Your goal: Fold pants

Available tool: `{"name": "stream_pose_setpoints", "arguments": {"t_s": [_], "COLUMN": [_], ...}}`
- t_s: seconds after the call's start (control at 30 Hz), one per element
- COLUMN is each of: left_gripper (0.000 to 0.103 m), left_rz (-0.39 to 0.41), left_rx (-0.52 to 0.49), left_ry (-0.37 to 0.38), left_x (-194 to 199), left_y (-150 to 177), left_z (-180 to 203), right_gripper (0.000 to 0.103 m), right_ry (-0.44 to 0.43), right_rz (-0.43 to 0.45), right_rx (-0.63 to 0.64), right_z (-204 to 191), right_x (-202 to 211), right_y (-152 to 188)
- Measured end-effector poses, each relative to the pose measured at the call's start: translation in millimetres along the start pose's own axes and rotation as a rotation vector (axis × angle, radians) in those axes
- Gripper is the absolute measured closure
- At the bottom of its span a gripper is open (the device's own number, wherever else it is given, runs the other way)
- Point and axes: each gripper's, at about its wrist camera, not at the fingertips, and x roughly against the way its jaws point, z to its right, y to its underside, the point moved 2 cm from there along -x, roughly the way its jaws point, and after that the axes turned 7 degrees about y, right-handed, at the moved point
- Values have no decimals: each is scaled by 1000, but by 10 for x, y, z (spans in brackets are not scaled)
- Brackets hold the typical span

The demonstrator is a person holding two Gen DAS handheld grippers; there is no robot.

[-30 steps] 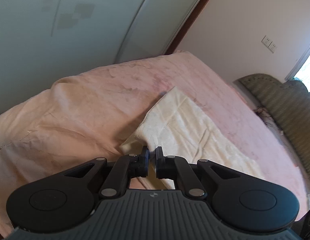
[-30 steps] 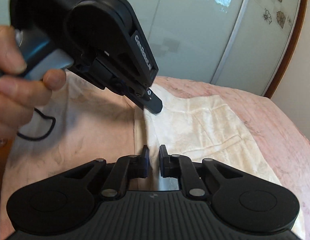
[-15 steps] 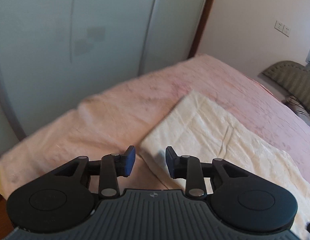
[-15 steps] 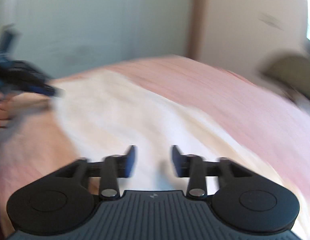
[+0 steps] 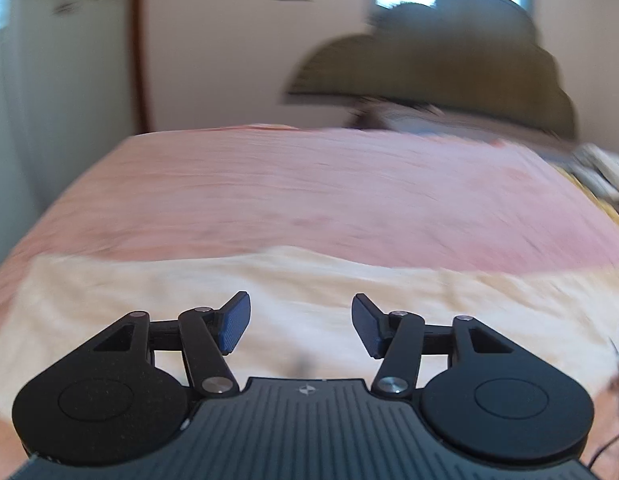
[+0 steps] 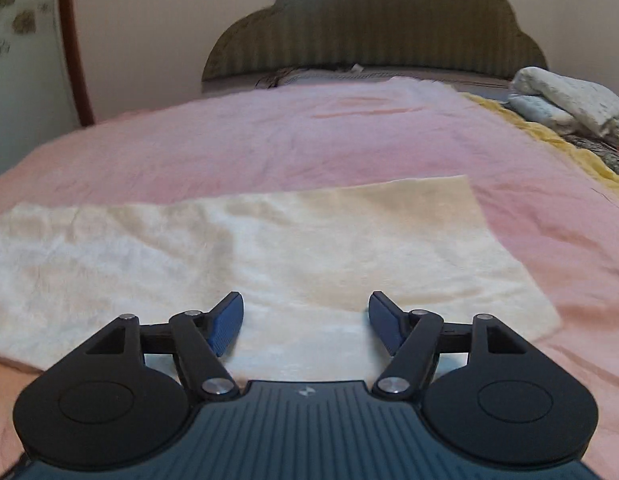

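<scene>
Both claws swung headboard-ward, opening; pants (image 6: pixel 269 248) lie flat beneath right claw (image 6: pixel 305 320).

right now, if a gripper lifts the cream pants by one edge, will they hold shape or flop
Probably flop: the cream pants lie limp and wrinkled on the pink bedspread. They look fuzzy, so likely not slippery. The folded layers may slide apart if only the top one is pinched.

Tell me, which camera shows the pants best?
The right wrist view: the pants lie sharp on the pink bedspread, their right end and corners visible. The left wrist view shows only a blurred cream band.
</scene>
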Motion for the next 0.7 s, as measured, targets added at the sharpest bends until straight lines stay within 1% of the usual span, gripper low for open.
{"name": "stream_pose_setpoints", "arguments": {"t_s": [0.03, 0.1, 0.17, 0.2, 0.27, 0.33, 0.4, 0.47, 0.5, 0.53, 0.57, 0.6, 0.63, 0.67, 0.7], "left_gripper": [42, 41, 41, 41, 41, 41, 41, 41, 41, 41, 41, 40, 36, 35, 34], "left_rz": [-10, -29, -58, -51, -69, -87, -113, -161, -183, -182, -164, -145, -135, -139, -155], "left_rx": [-46, -143, -200, -207, -243, -256, -268, -303, -320, -327, -335, -342, -343, -339, -330], "left_ry": [34, 92, 121, 141, 169, 185, 204, 228, 234, 232, 228, 222, 214, 212, 218], "left_x": [-89, -258, -363, -408, -484, -549, -618, -666, -682, -681, -675, -667, -678, -707, -744], "left_y": [18, 83, 142, 176, 254, 300, 348, 435, 480, 505, 517, 515, 507, 503, 499], "left_z": [191, 556, 816, 907, 1019, 1132, 1224, 1324, 1359, 1363, 1371, 1371, 1370, 1363, 1359], "right_gripper": [33, 32, 33, 33, 32, 32, 32, 33, 33, 33, 33, 33, 32, 29, 28], "right_ry": [-28, -70, -44, -29, -19, 7, 7, 19, 48, 74, 93, 122, 147, 161, 158], "right_rz": [7, -58, -88, -94, -75, -60, -108, -187, -221, -224, -204, -162, -108, -67, -24], "right_rx": [-41, -53, -21, -12, 36, 142, 251, 287, 295, 289, 271, 258, 241, 210, 143], "right_z": [94, 176, 177, 195, 137, 47, -45, -25, 10, 56, 97, 134, 184, 244, 363], "right_x": [21, -88, -251, -270, -309, -384, -647, -989, -1134, -1181, -1135, -1026, -886, -739, -557], "right_y": [5, 6, -14, -66, -265, -488, -654, -736, -738, -732, -743, -757, -758, -732, -673]}}
